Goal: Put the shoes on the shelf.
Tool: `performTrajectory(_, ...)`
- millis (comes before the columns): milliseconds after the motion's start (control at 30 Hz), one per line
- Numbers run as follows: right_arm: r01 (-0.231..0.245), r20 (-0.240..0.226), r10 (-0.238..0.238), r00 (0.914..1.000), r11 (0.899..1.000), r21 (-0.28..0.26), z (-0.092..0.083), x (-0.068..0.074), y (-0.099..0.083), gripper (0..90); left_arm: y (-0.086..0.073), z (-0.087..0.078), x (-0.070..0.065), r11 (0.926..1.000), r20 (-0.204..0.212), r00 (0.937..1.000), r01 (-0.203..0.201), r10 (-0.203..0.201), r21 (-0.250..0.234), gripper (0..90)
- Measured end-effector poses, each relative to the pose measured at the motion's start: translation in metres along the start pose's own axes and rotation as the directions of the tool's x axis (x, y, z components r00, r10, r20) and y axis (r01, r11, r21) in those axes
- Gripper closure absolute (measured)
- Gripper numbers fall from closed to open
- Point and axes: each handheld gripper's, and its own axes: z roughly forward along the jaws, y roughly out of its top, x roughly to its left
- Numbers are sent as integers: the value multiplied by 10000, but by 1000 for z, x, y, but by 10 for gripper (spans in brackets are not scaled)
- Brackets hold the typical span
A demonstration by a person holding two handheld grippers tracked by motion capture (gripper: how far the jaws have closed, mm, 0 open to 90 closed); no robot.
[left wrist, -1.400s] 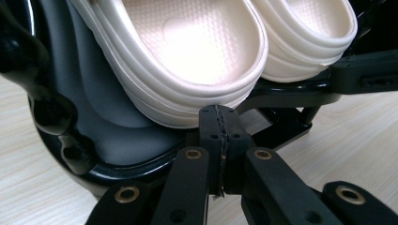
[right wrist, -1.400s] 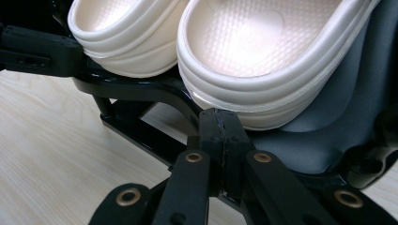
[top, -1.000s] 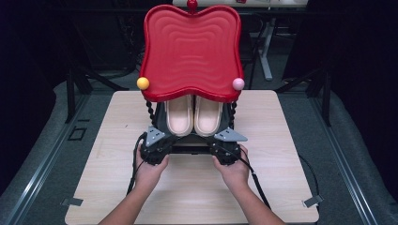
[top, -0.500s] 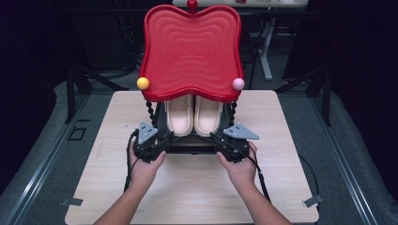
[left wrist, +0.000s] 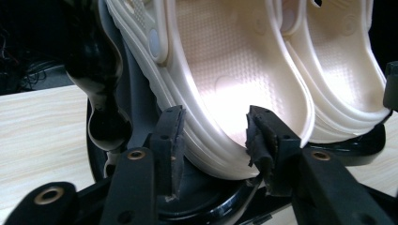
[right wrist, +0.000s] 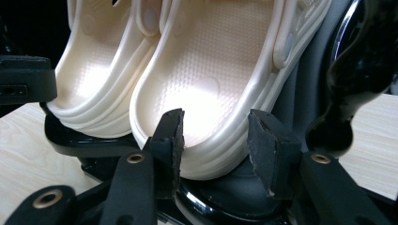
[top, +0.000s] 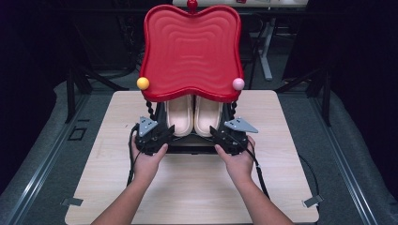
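Note:
A pair of cream clogs stands heel toward me on the black shelf of a stand with a red wavy top. My left gripper is at the heel of the left clog. In the left gripper view its jaws have just been opening and straddle that heel rim without pressing on it. My right gripper is at the right clog. Its jaws have also just been opening and stand either side of that heel, pads off it.
The stand sits at the far middle of a light wooden table. Black twisted posts rise at the shelf's corners. A yellow ball and a pink ball mark the red top's front corners. Dark floor and metal frames surround the table.
Both grippers' jaws have spread apart at the clog heels, from nearly shut to wide. The hands have stayed almost in place. The clogs rest where they were.

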Motion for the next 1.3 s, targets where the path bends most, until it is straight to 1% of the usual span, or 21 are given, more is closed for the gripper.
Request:
performTrajectory(133,-110,54,110,9999,9999,48,4,-1,0,544,-1,5,0,9999,35,9999,157,-157,-71,557)
performTrajectory(200,-139,89,138,9999,9999,74,6,-2,1,538,-1,8,-1,10000,2,10000,61,-61,-58,567)
performTrajectory(233,-216,94,215,9997,9997,72,7,-2,1,538,0,8,-2,10000,-37,10000,41,-41,22,573)
performTrajectory(267,-199,125,197,9997,9997,119,9,-3,1,540,1,9,-2,10000,-96,9999,-70,70,62,572)
performTrajectory(400,12,282,-14,9996,10000,78,12,-2,2,559,2,11,-2,9999,-248,9996,-116,118,101,589)
performTrajectory(500,162,194,-163,9997,9999,58,13,-3,2,566,2,12,-3,9992,-281,9989,-384,386,88,593)
performTrajectory(600,275,128,-277,9995,9995,126,14,-5,3,574,3,13,-2,9991,-176,9991,-393,396,140,598)
performTrajectory(700,330,56,-331,9994,9993,198,15,-6,5,580,4,13,-1,9983,-142,9985,-533,536,223,603)
performTrajectory(867,297,60,-298,9995,9994,172,14,-6,4,580,5,14,0,9972,-94,9975,-704,707,235,604)
performTrajectory(1100,216,109,-218,9997,9996,191,14,-6,5,580,5,13,0,9970,-90,9974,-716,719,277,603)
performTrajectory(1300,188,111,-190,9998,9996,203,14,-5,5,579,5,13,0,9976,-66,9979,-650,652,247,601)
